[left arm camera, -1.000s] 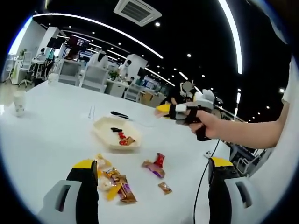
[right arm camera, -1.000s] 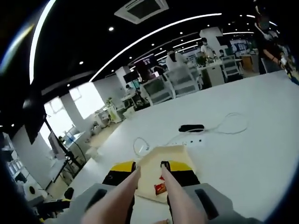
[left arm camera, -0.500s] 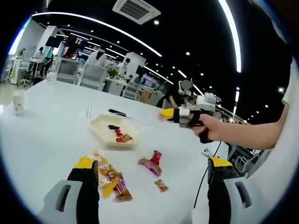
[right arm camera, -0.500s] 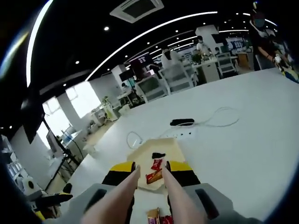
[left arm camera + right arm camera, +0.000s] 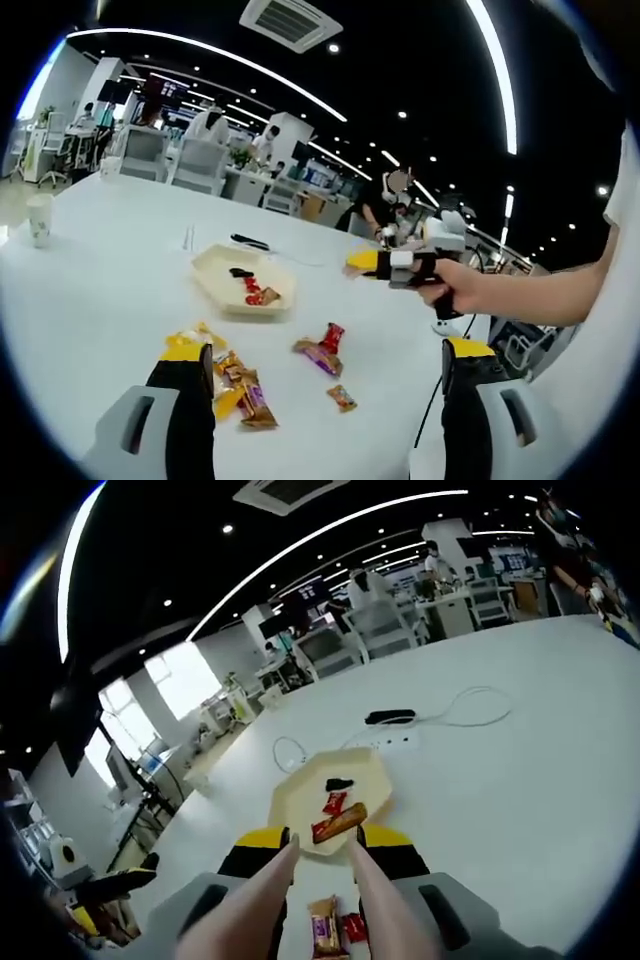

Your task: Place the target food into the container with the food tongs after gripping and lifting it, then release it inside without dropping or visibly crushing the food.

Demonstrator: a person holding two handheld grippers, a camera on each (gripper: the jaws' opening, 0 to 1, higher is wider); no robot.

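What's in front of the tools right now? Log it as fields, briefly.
Container: pale yellow hexagonal tray, holding red and brown wrapped pieces plus one black piece
Loose food: wrapped snacks scattered on the white table, outside the tray
Left tool: open, empty
Right tool: clamped on beige food tongs; tongs open, nothing between them, tips near the tray's edge

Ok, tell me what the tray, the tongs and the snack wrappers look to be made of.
Tray: pale cream, matte, with thin angular walls; likely paper pulp or foam, hard to tell.
Tongs: two smooth beige-pink arms held in the right tool; look like silicone or plastic.
Snack wrappers: glossy, crinkled and brightly printed, so probably plastic or foil film.
All sit on a smooth white table.
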